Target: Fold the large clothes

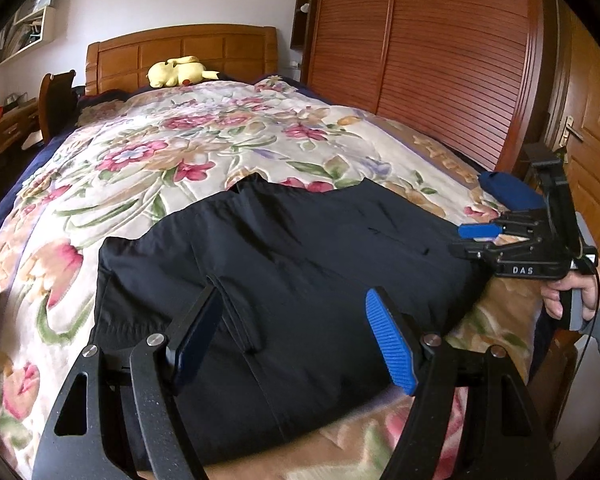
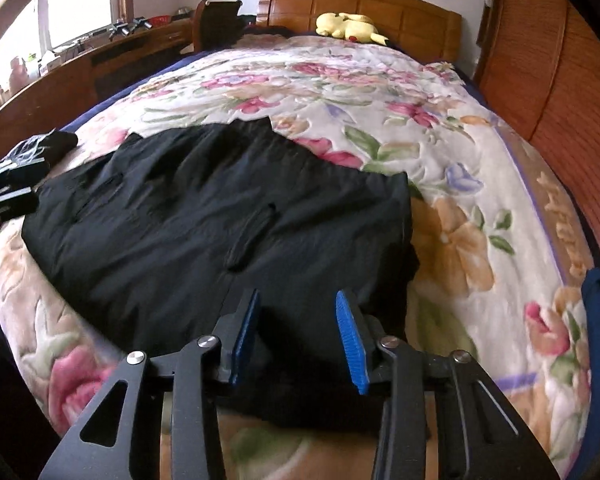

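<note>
while both claws hang over the cloth, nothing sits between their pads.
left claw: left gripper (image 1: 296, 340), black arms with blue ribbed pads, fingers spread wide apart in the lower middle of the left wrist frame, gripping nothing.
right claw: right gripper (image 2: 298, 338), same build, fingers apart in the lower middle of its own frame, nothing between them; it also shows at the right edge of the left wrist frame (image 1: 480, 231), its handle held in the right hand (image 1: 572, 292); from that side view i cannot tell its gap.
garment: large black folded garment (image 1: 300, 248), of thin wrinkled fabric, lying flat across the frame centre, just beyond both sets of pads (image 2: 204, 216).
under it: floral quilted bedspread (image 1: 172, 144) in cream, pink and green, covering the bed.
far end: yellow plush toy (image 1: 178, 72) in the upper left of the frame, against the wooden headboard (image 1: 204, 46).
right side: brown slatted wardrobe doors (image 1: 432, 56) in the upper right.
near edge: dark blue cloth bundle (image 1: 508, 190) at the right of the bed, just above the right gripper.
</note>
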The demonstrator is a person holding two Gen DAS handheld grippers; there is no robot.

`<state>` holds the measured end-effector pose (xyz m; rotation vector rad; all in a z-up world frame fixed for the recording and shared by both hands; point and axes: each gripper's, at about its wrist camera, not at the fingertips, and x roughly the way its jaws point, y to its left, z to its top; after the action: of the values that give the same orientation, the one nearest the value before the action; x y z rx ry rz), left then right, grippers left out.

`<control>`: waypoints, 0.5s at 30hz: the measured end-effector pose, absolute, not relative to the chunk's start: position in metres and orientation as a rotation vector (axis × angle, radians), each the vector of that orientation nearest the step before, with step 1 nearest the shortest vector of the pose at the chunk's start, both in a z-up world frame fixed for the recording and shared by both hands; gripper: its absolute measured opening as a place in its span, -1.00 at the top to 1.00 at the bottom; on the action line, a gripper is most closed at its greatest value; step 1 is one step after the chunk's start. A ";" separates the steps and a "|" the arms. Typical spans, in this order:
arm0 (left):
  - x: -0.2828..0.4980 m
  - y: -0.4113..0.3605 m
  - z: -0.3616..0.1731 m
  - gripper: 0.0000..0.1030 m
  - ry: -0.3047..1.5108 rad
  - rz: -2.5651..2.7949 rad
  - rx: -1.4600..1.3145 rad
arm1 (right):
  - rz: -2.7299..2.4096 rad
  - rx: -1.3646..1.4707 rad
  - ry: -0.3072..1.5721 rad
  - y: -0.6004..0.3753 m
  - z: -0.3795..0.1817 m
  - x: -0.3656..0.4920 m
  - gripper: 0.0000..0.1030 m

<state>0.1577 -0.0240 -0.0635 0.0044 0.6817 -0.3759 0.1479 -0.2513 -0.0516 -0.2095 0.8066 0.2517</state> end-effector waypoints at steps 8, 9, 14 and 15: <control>0.145 -0.022 -0.059 -0.46 0.684 -0.381 0.007 | 0.206 -0.136 0.922 -0.276 -0.091 0.150 0.21; 0.144 -0.022 -0.061 -0.46 0.688 -0.380 0.011 | 0.203 -0.124 0.916 -0.279 -0.091 0.149 0.21; 0.143 -0.021 -0.068 -0.46 0.711 -0.376 0.026 | 0.161 -0.102 0.901 -0.287 -0.086 0.137 0.21; 0.143 -0.021 -0.070 -0.46 0.716 -0.375 0.028 | 0.149 -0.095 0.893 -0.291 -0.084 0.135 0.21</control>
<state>0.1431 -0.0210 -0.0702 0.0277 0.7160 -0.3750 0.1347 -0.2907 -0.0837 -0.0954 0.8931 0.1490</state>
